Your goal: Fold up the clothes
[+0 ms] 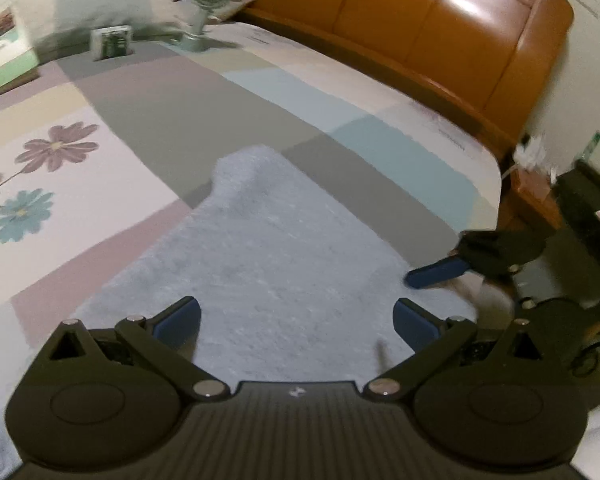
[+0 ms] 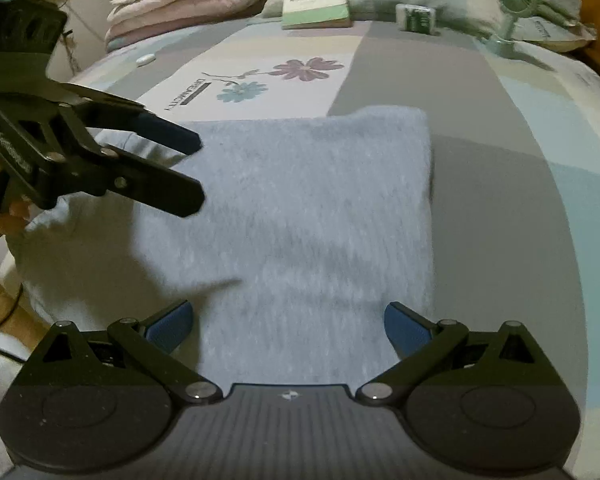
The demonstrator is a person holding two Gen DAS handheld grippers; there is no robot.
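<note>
On the bed, both hand-held grippers, left and right, hover released above a folded grey garment.

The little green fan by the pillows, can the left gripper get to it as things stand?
Probably yes. The left gripper is open and holds nothing, and only bare bedspread lies between it and the fan. The fan stands well beyond the grey garment, so it would need a long reach.
</note>
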